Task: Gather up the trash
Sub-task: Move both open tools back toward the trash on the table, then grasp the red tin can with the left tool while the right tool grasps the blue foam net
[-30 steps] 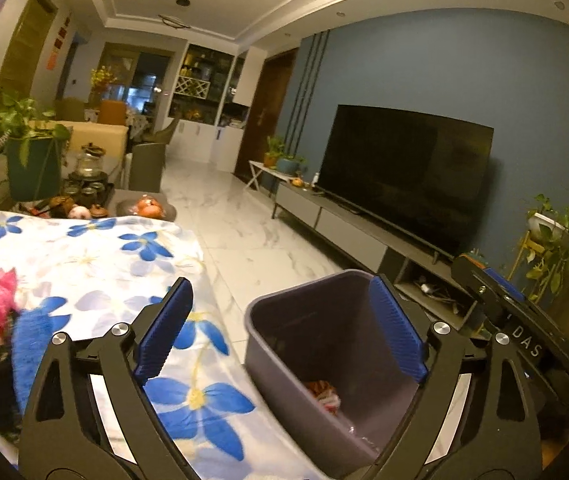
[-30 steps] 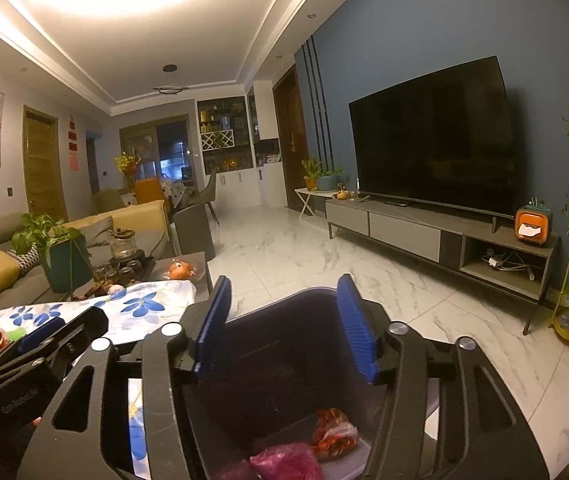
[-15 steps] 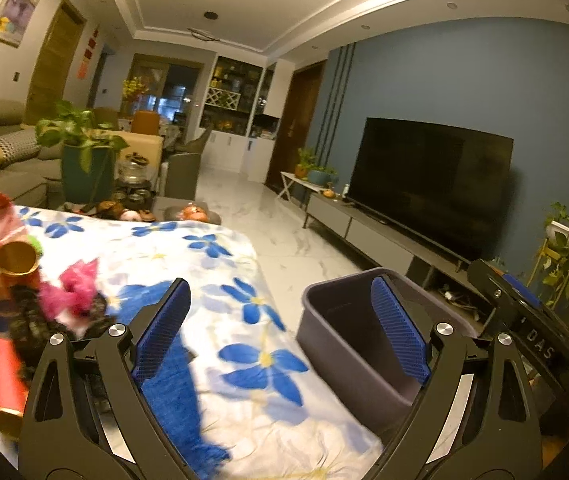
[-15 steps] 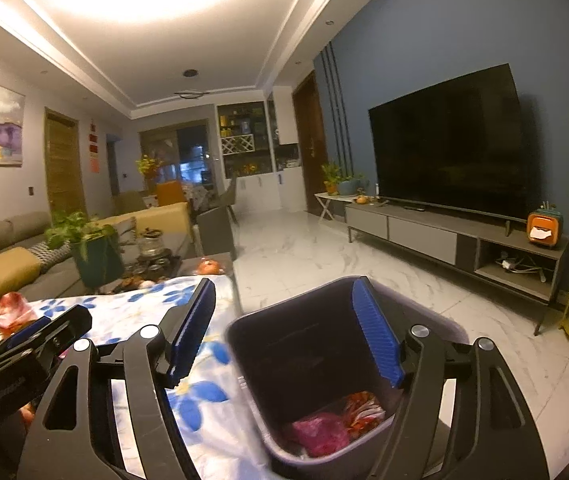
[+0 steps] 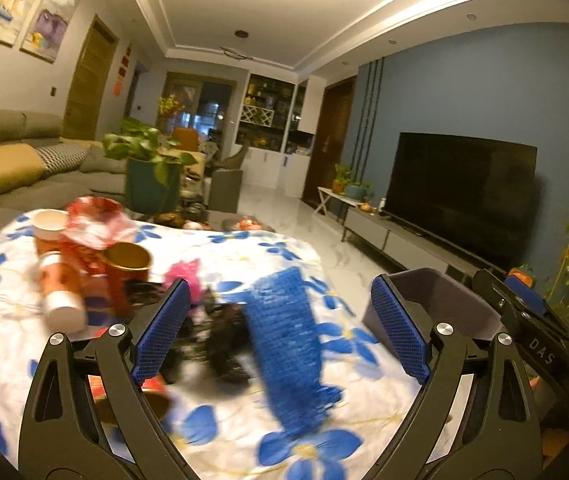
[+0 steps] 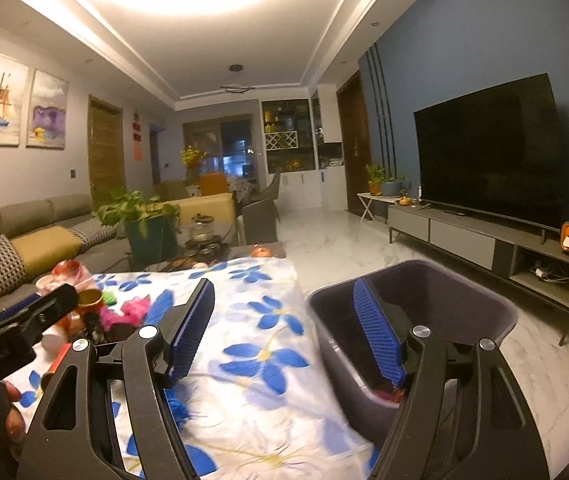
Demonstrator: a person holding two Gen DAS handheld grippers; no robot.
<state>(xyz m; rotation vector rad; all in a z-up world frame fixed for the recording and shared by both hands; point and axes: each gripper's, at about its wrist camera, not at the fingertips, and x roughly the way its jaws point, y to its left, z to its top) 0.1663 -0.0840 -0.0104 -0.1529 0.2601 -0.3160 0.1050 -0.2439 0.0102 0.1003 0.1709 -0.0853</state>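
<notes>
Left wrist view: the left hand-held gripper (image 5: 280, 330) is released, its blue pads spread wide with nothing between them, and it hangs above the counter (image 5: 244, 256) with its flowered cloth. Below it lies a heap of trash: a blue mesh strip (image 5: 286, 344), dark crumpled scraps (image 5: 224, 344), a pink tuft (image 5: 186, 276), a gold-rimmed red cup (image 5: 126, 270), a red-and-white tube (image 5: 60, 292) and a red-and-white wrapper (image 5: 94, 222) on a paper cup (image 5: 46, 228). The gray bin (image 5: 436, 304) stands off the counter's right edge. The picture is smeared there, so where each piece ends is hard to tell. The likely trouble: closing on the heap could catch the cloth along with a scrap and drag it, tipping the cups and tube. The mesh strip looks limp and long; pinched at one end, it may trail and snag other pieces or slip free short of the bin.

Right wrist view: the right hand-held gripper (image 6: 284, 332) is also released and empty, one pad over the cloth, the other over the bin (image 6: 484, 312), where some red and pink trash (image 6: 384, 394) already lies. The left tool's body (image 6: 24, 324) crowds in from the left near the heap (image 6: 116, 312). If both reach for the pile together, they could knock each other, and a bump on the bin's rim may shift it away from the counter.
</notes>
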